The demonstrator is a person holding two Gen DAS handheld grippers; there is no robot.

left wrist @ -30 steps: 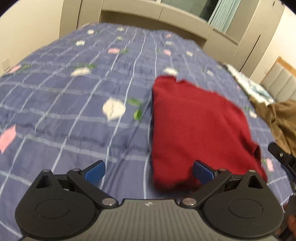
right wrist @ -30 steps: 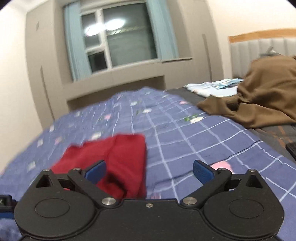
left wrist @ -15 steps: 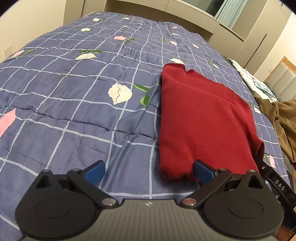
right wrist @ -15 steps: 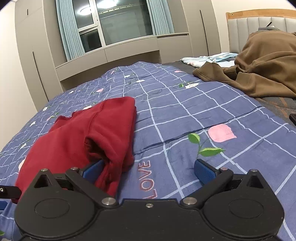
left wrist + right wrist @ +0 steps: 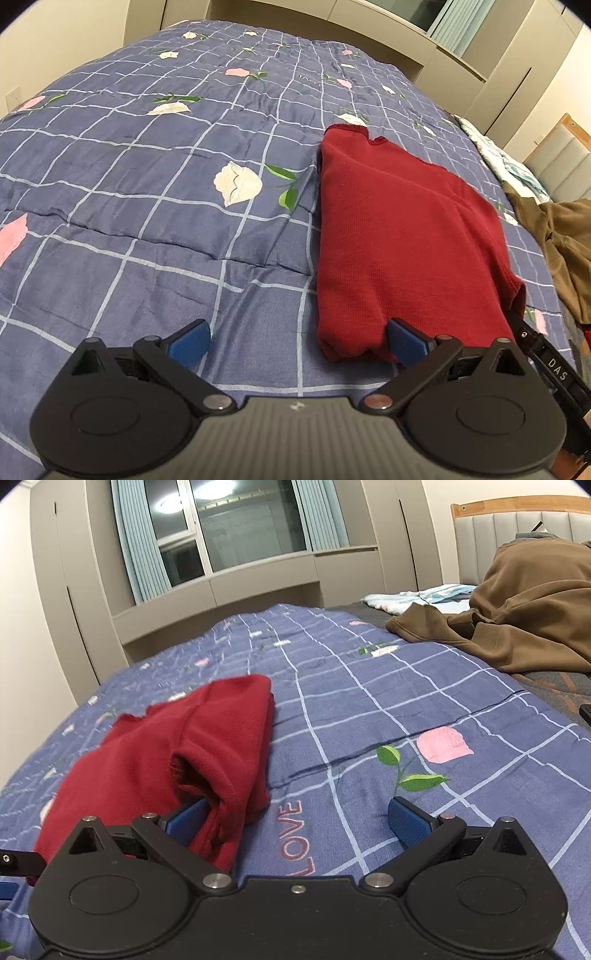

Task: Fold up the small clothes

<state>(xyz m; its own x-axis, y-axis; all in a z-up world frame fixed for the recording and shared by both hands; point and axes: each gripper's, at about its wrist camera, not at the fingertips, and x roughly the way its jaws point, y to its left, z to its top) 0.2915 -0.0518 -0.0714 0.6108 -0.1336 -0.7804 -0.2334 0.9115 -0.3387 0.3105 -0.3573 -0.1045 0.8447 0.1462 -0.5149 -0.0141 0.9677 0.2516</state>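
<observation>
The red top (image 5: 402, 236) lies folded lengthwise into a long strip on the quilt (image 5: 147, 192), its near end close to the quilt's near edge, where both claws sit. The left gripper (image 5: 297, 338) has its fingers spread wide, the right-hand pad touching the near left corner of the cloth. The right gripper (image 5: 299, 814) is spread too, its left pad tucked under the loose near right corner, nothing clamped.

The step looks like gripping the two near corners to fold the strip away towards its far end. To do it well, each claw should take all the layers at its corner, not just the top one, then lift both together and level so the edges stay matched.

Hard to judge: how many layers sit in the bunched corner by the right gripper, and whether the far hem lies flat. The brown garment (image 5: 517, 602) by the headboard is cut off at the picture's edge.
</observation>
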